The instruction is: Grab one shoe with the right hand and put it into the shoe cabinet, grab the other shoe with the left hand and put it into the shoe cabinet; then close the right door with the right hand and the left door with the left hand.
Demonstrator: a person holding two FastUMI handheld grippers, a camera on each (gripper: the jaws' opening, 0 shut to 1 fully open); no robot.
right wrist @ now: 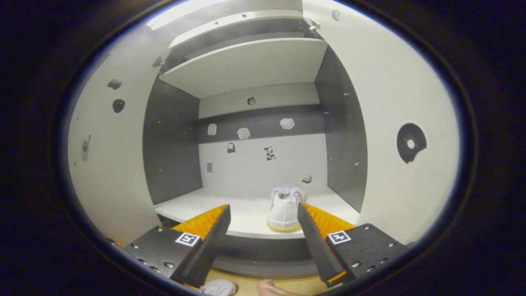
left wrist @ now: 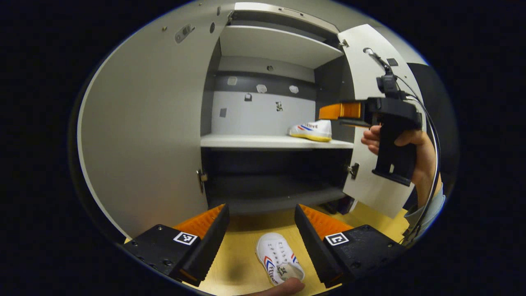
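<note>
Between my left tool's (left wrist: 261, 230) spread fingers, nothing gripped, I see the yellow floor (left wrist: 242, 250) with one white shoe (left wrist: 278, 258) lying on it, its toe pointing toward the cabinet; a fingertip shows at the bottom edge just beside that shoe. My right tool (right wrist: 263, 228) is likewise released, its fingers wide apart and holding nothing, aimed into the cabinet's middle compartment.

Going by size: the shoe cabinet (left wrist: 271, 123) stands in front of me with both doors swung open. The left door (left wrist: 144, 123) takes up much of the left gripper view, a hinge showing on its inner edge. The right door (left wrist: 370, 123) is open on the other side, and in the right gripper view it shows a dark round mark. Inside, I see an upper shelf (left wrist: 275, 45), a white middle shelf (left wrist: 275, 142) and a dark lower compartment below it.

On the middle shelf, toward its right end and near the front edge, sits the other white shoe (left wrist: 311, 130) with a yellow sole and red and blue stripes. In the right gripper view that shoe (right wrist: 284, 207) appears heel toward me, just inside the right finger, not touching it that I can tell.

In the left gripper view I see the right tool (left wrist: 341, 112) held in a hand (left wrist: 411, 144) in front of the right door, above the shelved shoe.
</note>
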